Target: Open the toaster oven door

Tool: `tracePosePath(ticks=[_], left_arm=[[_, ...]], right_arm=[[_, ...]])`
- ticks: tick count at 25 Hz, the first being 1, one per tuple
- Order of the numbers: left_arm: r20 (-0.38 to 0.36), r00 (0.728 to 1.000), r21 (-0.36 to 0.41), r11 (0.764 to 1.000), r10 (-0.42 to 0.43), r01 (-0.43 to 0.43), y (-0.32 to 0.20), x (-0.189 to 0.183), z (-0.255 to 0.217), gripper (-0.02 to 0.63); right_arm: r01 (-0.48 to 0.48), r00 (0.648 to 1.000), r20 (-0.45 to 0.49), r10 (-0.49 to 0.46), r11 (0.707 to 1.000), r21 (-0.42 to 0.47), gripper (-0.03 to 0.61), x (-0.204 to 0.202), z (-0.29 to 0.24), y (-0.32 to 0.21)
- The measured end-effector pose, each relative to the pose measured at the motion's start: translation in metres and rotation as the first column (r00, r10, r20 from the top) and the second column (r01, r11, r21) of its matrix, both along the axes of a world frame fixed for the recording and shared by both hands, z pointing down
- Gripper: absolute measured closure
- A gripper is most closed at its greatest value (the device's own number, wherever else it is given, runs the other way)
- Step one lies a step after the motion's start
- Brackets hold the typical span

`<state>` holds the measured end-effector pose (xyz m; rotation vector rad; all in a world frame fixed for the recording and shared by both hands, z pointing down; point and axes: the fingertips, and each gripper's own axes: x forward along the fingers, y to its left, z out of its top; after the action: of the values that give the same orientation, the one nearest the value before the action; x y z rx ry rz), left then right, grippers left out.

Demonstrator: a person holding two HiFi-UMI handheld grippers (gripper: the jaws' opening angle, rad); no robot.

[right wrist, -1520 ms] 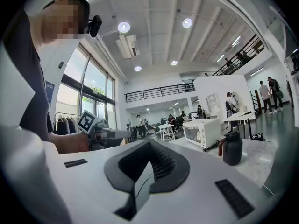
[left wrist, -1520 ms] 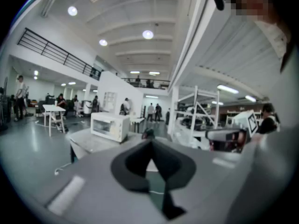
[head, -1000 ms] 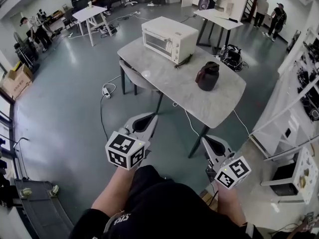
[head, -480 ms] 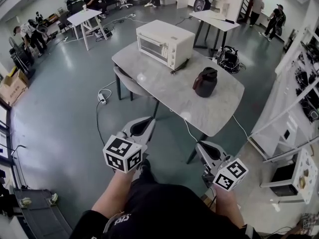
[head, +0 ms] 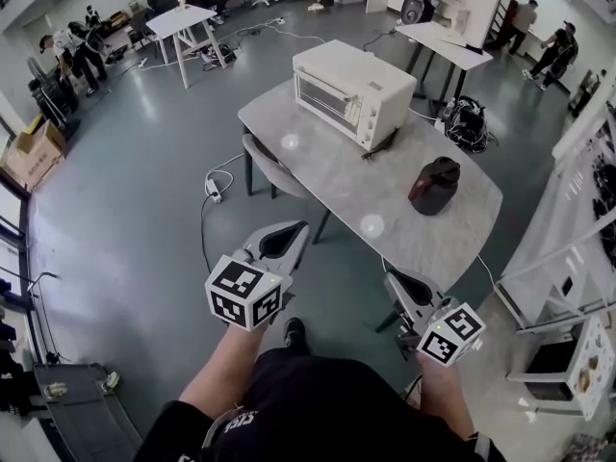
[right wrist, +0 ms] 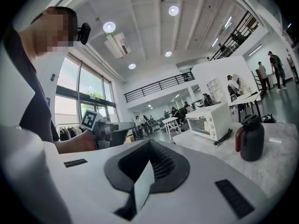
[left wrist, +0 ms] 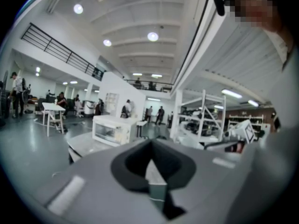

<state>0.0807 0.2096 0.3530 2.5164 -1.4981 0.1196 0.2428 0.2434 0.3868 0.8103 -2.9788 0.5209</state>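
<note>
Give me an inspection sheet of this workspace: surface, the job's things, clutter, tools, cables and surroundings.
Surface: grey table, two things on it.
Job's things: toaster oven at the far end, door closed.
Clutter: dark jug, apart from the oven.
Tools: left tool and right tool both shut, holding nothing, short of the table.
Cables: black cord on the tabletop; power strip on the floor.
Surroundings: chair tucked under; white table with people; shelving at right.

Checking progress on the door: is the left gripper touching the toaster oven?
Apart. Head view: left gripper hangs above floor, toaster oven far off on the table.
</note>
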Motion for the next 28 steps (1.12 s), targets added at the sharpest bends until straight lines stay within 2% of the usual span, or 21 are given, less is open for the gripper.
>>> tracePosePath(ticks=[6,14,21,28], left_arm=[[-0.001,1.0,0.002,1.0,-0.026,0.026,-0.037,-0.058,-0.002,0.603],[-0.016,1.0,0.007,1.0,-0.021,0.021,-0.064,-0.112,-0.004,0.603],[-0.002,1.0,-0.019,1.0,0.024,-0.024,-0.082,-0.136,0.007,0.603],[-0.008,1.0,-0.035,0.999,0.027,-0.027,-0.12,-0.147,0.017,0.603]], right_arm=[[0.043,0.999,0.001,-0.043,0.999,-0.005,0.584,-0.063,-0.003,-0.041],[0.041,0.999,-0.019,-0.041,0.999,-0.005,0.584,-0.121,-0.01,-0.083],[0.031,0.999,-0.01,-0.031,1.0,-0.002,0.584,-0.161,-0.012,-0.106],[0.036,0.999,-0.023,-0.037,0.999,-0.04,0.584,-0.173,0.002,-0.14]])
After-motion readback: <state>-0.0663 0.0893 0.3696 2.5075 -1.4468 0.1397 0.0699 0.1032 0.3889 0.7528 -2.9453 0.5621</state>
